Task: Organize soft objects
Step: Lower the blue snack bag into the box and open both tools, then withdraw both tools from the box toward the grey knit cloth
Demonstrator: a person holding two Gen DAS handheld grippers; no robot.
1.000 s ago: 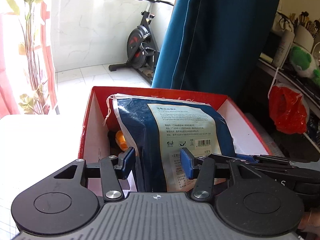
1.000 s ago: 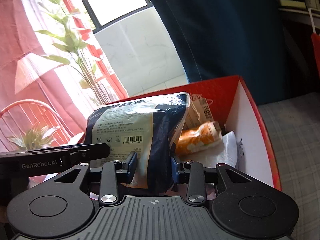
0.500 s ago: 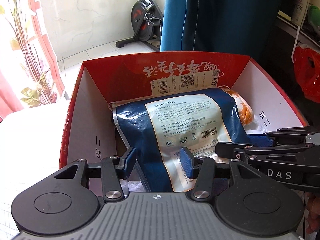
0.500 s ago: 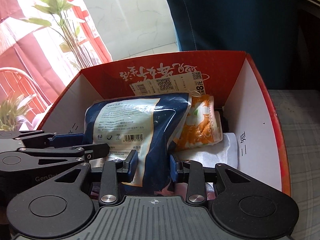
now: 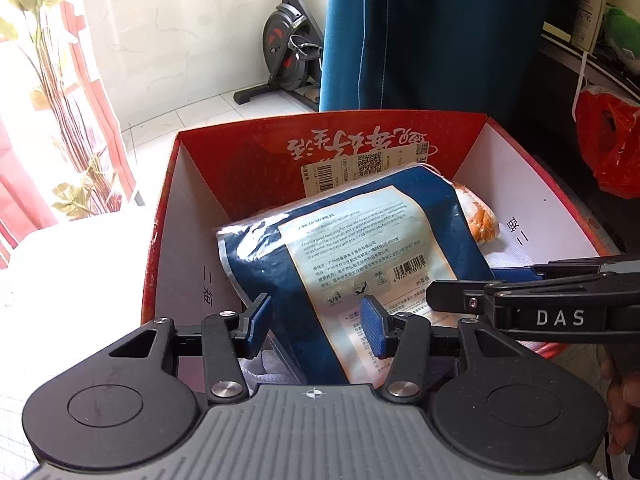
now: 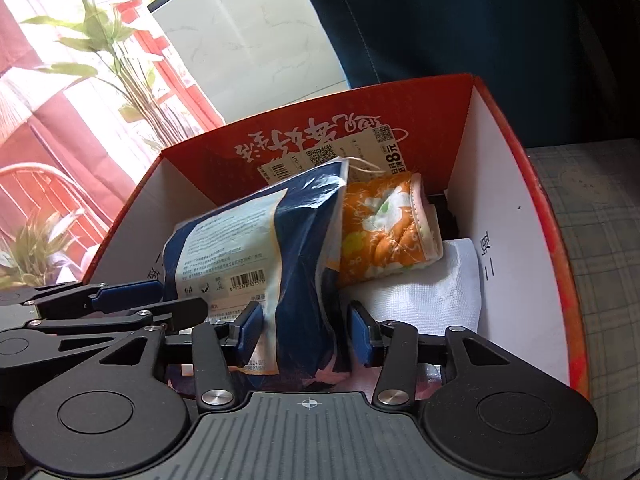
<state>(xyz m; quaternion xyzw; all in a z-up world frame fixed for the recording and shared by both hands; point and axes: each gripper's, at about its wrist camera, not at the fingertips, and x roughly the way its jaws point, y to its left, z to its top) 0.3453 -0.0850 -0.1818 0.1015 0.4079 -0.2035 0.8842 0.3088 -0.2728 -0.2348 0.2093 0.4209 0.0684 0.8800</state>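
A red cardboard box with white inner walls (image 5: pixel 188 208) stands open, its far wall printed with pale script and carrying a barcode sticker. Inside it a soft dark-blue plastic pouch with a pale printed label (image 5: pixel 360 256) lies tilted, its top end leaning toward the far wall and its lower end reaching toward the cameras. Just beside the pouch, on its right, sits a padded orange fabric piece with white flowers (image 6: pixel 384 224), and a folded white cloth (image 6: pixel 436 280) lies under and in front of that piece, against the right wall.

The left hand-held gripper (image 5: pixel 316 328) has its blue pads on either side of the pouch's lower left part; the right pad lies against the label, while the left pad stands apart from the plastic, so it does not squeeze the pouch. The right hand-held gripper (image 6: pixel 304 332) straddles the pouch's lower right fold. Its jaws have just been opening, and both pads now stand apart from the blue plastic with the pouch between them, loose. In each wrist view the other gripper's black fingers reach in from the side, next to the pouch's bottom edge.

Behind the box hang a dark teal curtain (image 5: pixel 432 32) and, farther off, a black exercise bike (image 5: pixel 288 48) on a pale tiled floor.
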